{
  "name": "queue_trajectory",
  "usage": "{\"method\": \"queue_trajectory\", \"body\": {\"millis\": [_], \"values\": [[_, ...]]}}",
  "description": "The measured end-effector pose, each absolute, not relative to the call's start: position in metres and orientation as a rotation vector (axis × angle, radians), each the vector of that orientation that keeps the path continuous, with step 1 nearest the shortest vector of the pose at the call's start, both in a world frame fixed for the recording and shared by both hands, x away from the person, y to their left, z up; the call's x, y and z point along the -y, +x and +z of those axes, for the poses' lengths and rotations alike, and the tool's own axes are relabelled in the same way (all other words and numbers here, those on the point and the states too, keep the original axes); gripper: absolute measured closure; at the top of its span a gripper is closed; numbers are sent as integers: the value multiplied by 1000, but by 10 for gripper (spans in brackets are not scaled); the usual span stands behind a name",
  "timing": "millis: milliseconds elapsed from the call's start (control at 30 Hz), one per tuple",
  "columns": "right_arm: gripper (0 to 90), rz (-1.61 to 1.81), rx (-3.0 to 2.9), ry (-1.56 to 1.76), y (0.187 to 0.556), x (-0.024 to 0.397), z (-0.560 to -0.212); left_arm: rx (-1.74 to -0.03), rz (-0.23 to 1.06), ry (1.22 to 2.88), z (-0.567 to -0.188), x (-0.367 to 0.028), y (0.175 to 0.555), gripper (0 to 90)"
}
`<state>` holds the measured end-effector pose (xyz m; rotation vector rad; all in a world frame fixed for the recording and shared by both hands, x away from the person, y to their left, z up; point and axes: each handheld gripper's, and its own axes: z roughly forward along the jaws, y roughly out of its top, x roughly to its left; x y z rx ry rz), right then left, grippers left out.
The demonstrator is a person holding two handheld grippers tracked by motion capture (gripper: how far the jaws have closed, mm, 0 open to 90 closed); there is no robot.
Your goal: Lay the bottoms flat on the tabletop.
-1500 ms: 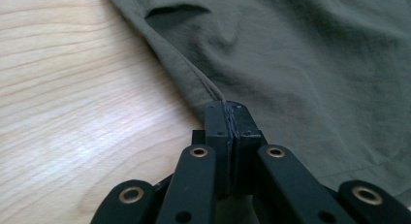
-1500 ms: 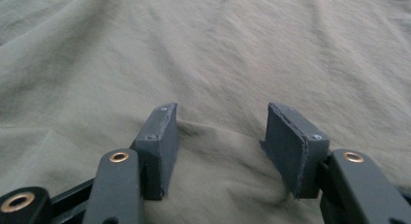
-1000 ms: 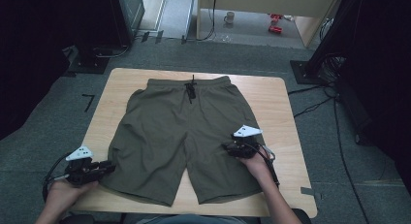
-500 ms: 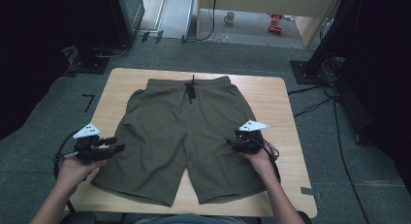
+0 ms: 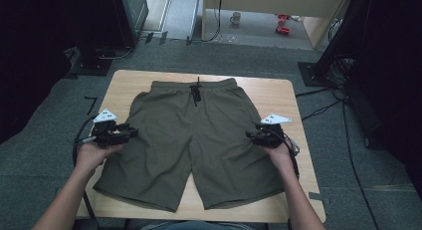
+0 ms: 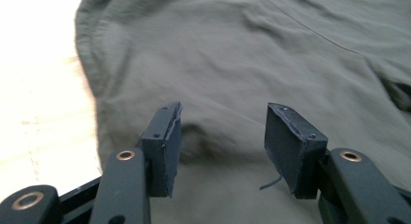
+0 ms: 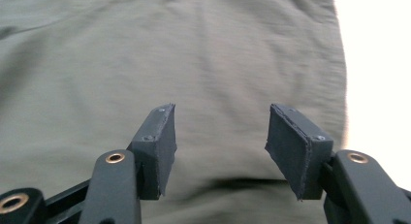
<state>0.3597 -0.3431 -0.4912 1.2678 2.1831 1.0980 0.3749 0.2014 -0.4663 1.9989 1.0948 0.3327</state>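
A pair of olive-green shorts (image 5: 199,140) lies spread flat on the wooden tabletop (image 5: 278,93), waistband and black drawstring (image 5: 195,92) at the far edge, both legs toward the person. Around the tabletop lies grey carpet, with cables (image 5: 343,115) trailing off to the right, dark equipment stands at both sides, and a white mug (image 5: 235,18) on the floor well beyond. Nothing lies on the shorts.

The left tool (image 5: 130,132) is at the outer edge of the left leg; the right tool (image 5: 251,136) is over the right leg's outer edge. In the left gripper view, the left tool (image 6: 220,136) has just been opening: its jaws stand wide apart with only flat cloth beyond them, nothing gripped, and a raised fold shows just ahead. In the right gripper view, the right tool (image 7: 220,141) is likewise spread wide and empty above smooth fabric, bare tabletop bright at the right.
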Motion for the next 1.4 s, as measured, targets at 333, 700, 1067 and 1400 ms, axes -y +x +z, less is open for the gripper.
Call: {"method": "queue_trajectory", "body": {"millis": [333,700,1067,1400], "values": [[464,1063,-2074,1352,382,381,-494,-1160,406,2000,-474,-213,412,486],[460,1002,-2057,1422,383,409,-505,-1212,491,2011,-485,-234,430,491],[426,955,-2030,1475,384,426,-522,-1278,523,2039,-509,-239,435,487],[362,957,-2028,1468,383,422,-523,-1260,568,1985,-515,-239,429,457]]}}
